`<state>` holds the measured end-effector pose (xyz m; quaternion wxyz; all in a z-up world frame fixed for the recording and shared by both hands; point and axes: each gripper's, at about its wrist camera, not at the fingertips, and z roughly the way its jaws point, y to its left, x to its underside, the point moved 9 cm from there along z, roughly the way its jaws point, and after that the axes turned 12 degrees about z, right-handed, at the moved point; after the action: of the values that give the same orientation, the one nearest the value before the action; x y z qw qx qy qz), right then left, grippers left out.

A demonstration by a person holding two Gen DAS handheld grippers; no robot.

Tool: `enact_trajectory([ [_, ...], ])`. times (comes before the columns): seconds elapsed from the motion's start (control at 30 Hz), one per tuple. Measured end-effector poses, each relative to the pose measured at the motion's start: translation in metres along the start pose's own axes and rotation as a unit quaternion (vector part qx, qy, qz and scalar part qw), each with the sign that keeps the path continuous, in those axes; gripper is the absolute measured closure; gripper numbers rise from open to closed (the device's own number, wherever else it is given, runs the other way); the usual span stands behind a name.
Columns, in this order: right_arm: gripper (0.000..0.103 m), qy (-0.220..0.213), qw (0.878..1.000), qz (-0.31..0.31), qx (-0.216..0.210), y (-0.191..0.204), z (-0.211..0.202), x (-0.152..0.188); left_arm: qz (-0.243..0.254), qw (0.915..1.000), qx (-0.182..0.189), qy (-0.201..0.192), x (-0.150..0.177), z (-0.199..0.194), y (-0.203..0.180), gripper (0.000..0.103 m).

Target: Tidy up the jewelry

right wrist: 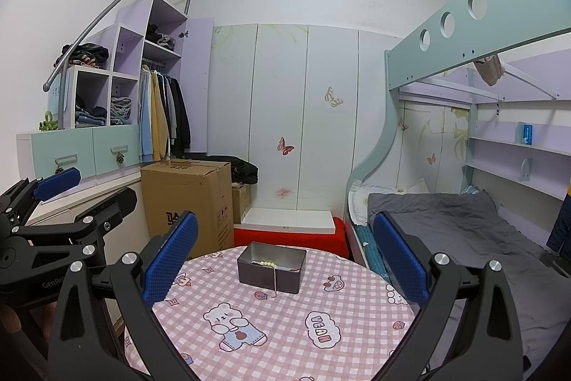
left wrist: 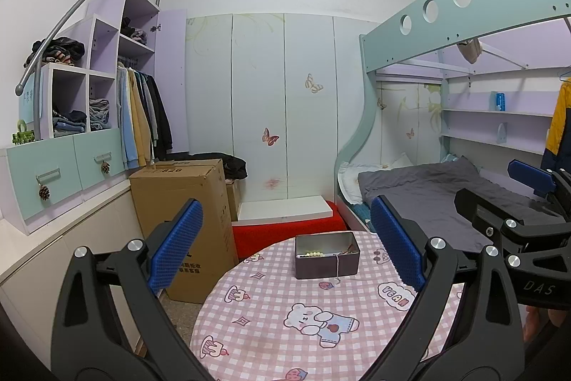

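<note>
Jewelry sits in a dark metal tin toward the far side of a round counter covered in pink checked cloth. Inside the tin lie pale beads and a thin chain that hangs over the near wall down to the cloth. Left hand-held gripper and right hand-held gripper both hover above the counter, jaws spread wide, holding nothing. To finish well, one gripper would likely pinch the dangling chain low, near its end, lift it over the rim and let it drop inside, taking care not to drag the tin.
</note>
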<state>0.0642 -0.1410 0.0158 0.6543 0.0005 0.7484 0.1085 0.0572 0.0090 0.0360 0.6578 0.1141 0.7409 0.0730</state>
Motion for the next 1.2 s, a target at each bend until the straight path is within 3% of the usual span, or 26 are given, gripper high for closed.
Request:
enact_trajectory([
  [1.2, 0.008, 0.009, 1.000, 0.003, 0.003, -0.0020, 0.0087, 0.0086, 0.001, 1.0000, 0.002, 0.006, 0.0065, 0.0045, 0.0047, 0.010],
])
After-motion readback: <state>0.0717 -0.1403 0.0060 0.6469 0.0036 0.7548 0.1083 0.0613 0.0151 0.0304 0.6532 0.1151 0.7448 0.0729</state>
